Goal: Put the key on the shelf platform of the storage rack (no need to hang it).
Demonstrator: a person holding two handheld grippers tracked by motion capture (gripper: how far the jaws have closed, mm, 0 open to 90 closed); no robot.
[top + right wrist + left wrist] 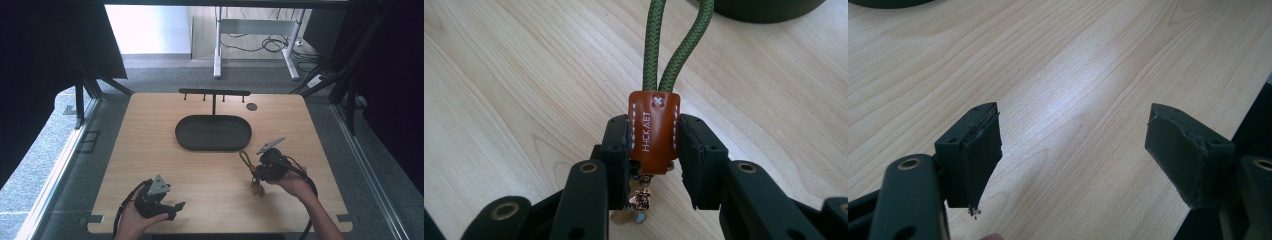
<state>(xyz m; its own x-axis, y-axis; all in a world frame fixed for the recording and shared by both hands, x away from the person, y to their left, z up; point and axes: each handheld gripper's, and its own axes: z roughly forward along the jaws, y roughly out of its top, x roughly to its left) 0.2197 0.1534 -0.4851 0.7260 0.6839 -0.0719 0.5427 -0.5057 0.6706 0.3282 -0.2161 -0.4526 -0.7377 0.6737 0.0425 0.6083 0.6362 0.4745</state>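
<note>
In the high view, a wooden table takes the middle of the frame. A dark oval tray lies a little above the centre, and just behind it stands a black rack with small pegs. At the lower left, the left gripper is held by a hand near the bottom edge of the table, with its jaws apart. At the right of centre, the right gripper is held by the other hand, and a green cord loop goes up from its jaws toward the tray. Small things hang under it, too small to tell.

In the left gripper view, the left gripper has its 2 jaws wide apart, with bare table between them. The tray edge is in the upper left corner.

In the right gripper view, the right gripper has its jaws closed on a brown leather tab with white stitches. The 2 strands of the green cord loop rise from the tab to the top of the frame. Small metal pieces hang below the tab. The tray is in the upper right corner.
</note>
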